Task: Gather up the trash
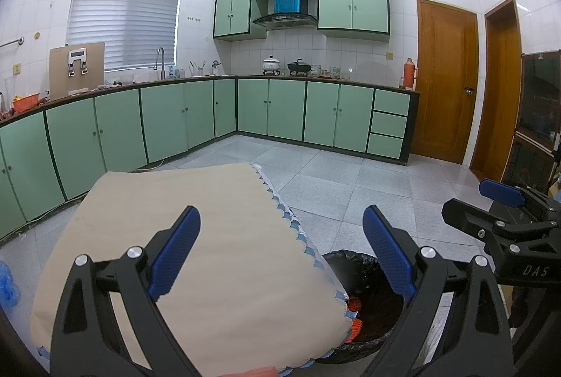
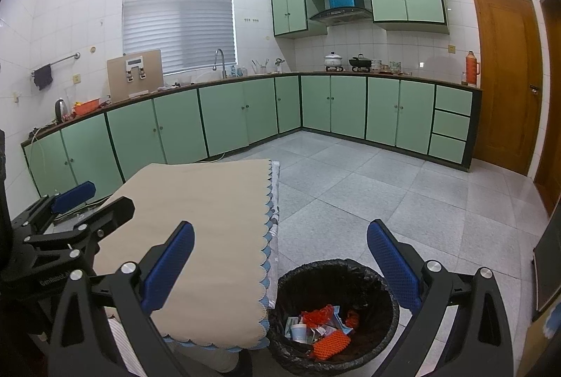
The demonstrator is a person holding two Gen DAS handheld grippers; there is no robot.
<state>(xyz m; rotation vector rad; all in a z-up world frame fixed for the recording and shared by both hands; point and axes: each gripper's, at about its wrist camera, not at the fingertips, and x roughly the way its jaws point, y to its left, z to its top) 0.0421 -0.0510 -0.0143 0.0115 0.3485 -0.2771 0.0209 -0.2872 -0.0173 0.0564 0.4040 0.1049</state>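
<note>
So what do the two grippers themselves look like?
Both match: the left gripper and right gripper have black angular frames with silver round bolts and blue textured pads. White lettering marks the bodies. No cables or sleeves visible.

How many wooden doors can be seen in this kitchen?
2. One closed door stands right of the counter end; a second door is on the right wall beside it. Others may be out of view.
</note>
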